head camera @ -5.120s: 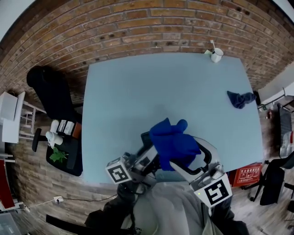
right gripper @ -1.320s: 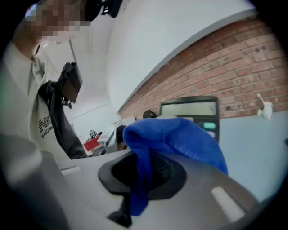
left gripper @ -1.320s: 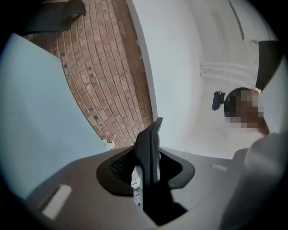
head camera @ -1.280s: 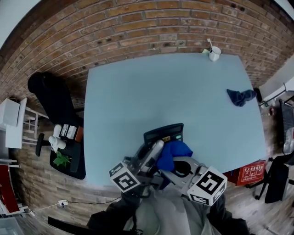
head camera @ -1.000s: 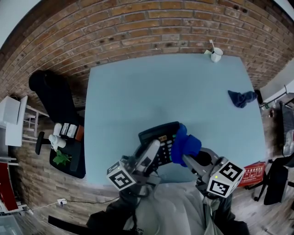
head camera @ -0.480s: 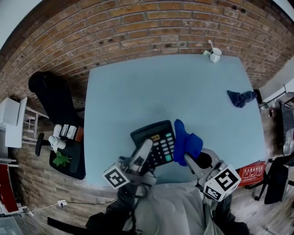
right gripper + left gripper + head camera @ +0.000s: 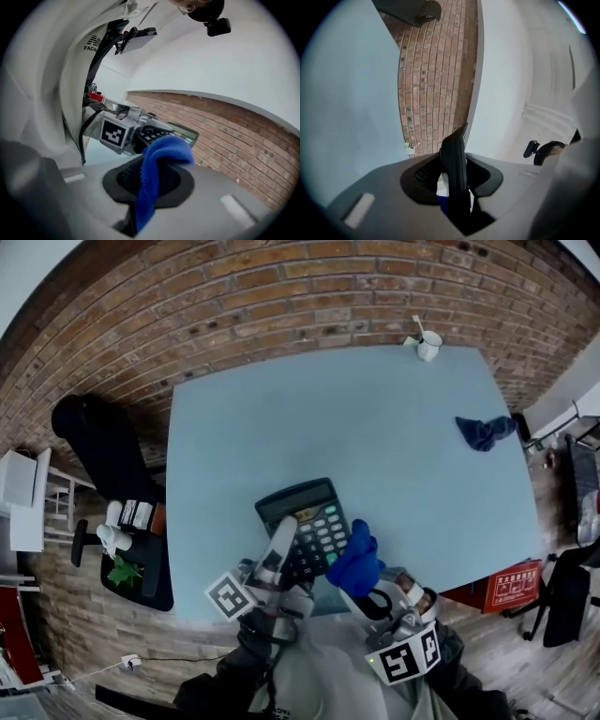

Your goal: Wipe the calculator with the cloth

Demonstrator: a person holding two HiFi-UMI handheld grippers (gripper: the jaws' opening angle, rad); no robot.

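The black calculator [image 7: 302,521] was over the near part of the light blue bench [image 7: 375,427], keys and display turned up toward the head camera. Its near edge was clamped in the left hand-held gripper [image 7: 283,527]. In the left gripper view the calculator [image 7: 454,164] stood edge-on between the two pads, and the left hand-held gripper [image 7: 453,182] was narrowed onto that thin body.

The right hand-held gripper [image 7: 364,579] was closed on a bright blue cloth [image 7: 354,557]. The cloth bunched up out of the jaws and sat at the calculator's right near corner. Whether it pressed on the keys could not be told. In the right gripper view the cloth [image 7: 157,161] rose between the pads of the right hand-held gripper [image 7: 149,183] and folded over at the top. Behind it were the left gripper's marker cube [image 7: 115,132] and the calculator's keys and display [image 7: 171,132].

The only container on the bench was a white mug [image 7: 428,349] at the far right corner. A thin pale stick [image 7: 417,329] stood in it and leaned out to the left. A second cloth [image 7: 483,431] – dark blue and crumpled – lay near the right edge, well apart from the mug.

Left of the bench a black surface [image 7: 150,579] carried some white items [image 7: 117,526] and a green plant sprig [image 7: 122,570]. A black chair [image 7: 94,442] stood behind it, against the brick wall [image 7: 262,296].
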